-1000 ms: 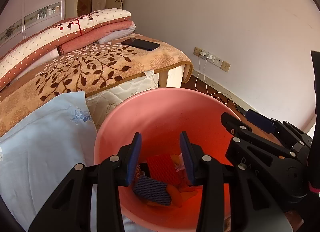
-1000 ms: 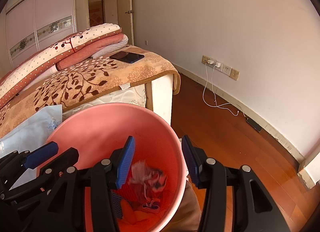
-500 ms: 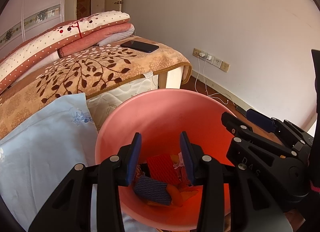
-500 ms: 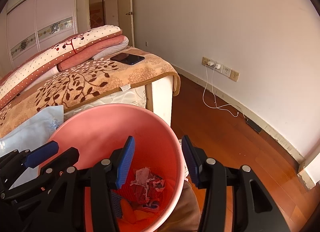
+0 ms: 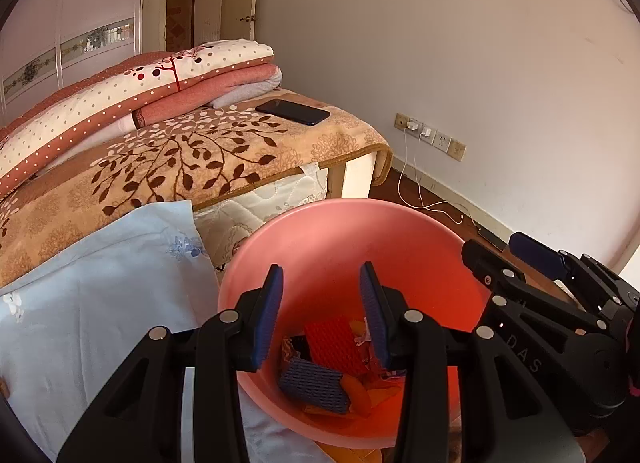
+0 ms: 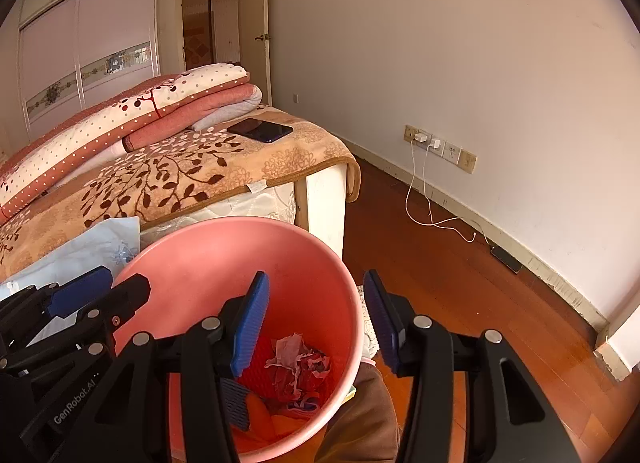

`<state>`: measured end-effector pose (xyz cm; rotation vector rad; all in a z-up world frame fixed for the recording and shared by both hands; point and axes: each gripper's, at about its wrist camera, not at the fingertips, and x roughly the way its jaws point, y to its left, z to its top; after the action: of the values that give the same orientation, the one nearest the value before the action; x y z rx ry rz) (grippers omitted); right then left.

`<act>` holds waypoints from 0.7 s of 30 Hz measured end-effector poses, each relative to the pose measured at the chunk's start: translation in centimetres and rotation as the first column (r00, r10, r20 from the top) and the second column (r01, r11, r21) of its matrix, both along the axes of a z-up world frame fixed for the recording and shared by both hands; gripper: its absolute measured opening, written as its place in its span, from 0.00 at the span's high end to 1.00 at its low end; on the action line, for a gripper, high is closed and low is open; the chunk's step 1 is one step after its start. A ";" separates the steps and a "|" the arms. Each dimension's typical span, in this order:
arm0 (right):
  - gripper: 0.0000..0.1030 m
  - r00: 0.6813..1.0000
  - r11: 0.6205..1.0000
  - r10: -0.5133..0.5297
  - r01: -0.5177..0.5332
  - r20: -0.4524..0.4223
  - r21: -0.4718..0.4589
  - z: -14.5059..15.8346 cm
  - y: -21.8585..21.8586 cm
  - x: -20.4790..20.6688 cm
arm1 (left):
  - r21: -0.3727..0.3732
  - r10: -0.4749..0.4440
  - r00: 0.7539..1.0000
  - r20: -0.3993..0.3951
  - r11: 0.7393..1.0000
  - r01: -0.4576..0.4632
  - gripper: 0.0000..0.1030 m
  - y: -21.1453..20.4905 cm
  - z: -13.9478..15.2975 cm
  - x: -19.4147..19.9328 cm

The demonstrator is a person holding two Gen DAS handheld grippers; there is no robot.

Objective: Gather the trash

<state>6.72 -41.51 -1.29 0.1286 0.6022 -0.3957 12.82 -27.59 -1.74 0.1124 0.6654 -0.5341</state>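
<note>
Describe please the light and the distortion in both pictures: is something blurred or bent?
Left wrist view: sharp; the fisheye bends the wall and darkens the corners; sun makes the bucket glow orange inside. Right wrist view: also sharp; the skirting board curves, and the wooden floor shines.

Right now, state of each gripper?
Left gripper: open, empty, over the pink bin.
Right gripper: open, empty, straddling the bin's rim.
</note>
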 end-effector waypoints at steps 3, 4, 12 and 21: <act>0.51 1.000 1.000 -0.002 0.002 0.019 -0.012 0.6 0.3 -0.6 | -0.010 0.006 1.000 0.019 1.000 -0.006 0.61 0.2 0.6 -0.4; 0.51 1.000 1.000 -0.002 0.003 0.025 -0.016 0.8 0.4 -0.9 | -0.015 0.008 1.000 0.028 1.000 -0.008 0.61 0.3 0.8 -0.5; 0.47 0.998 0.999 -0.006 0.008 0.059 -0.031 1.7 1.0 -2.5 | -0.037 0.016 0.996 0.084 0.999 -0.013 0.61 1.0 2.1 -2.0; 0.38 0.995 0.998 0.000 0.006 0.103 -0.064 2.6 2.1 -3.8 | -0.066 0.022 0.995 0.100 0.998 -0.015 0.61 1.8 3.0 -3.0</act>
<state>2.92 -39.43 1.31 0.0874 0.4876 -0.4086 9.83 -25.78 1.28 0.0709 0.5499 -0.5284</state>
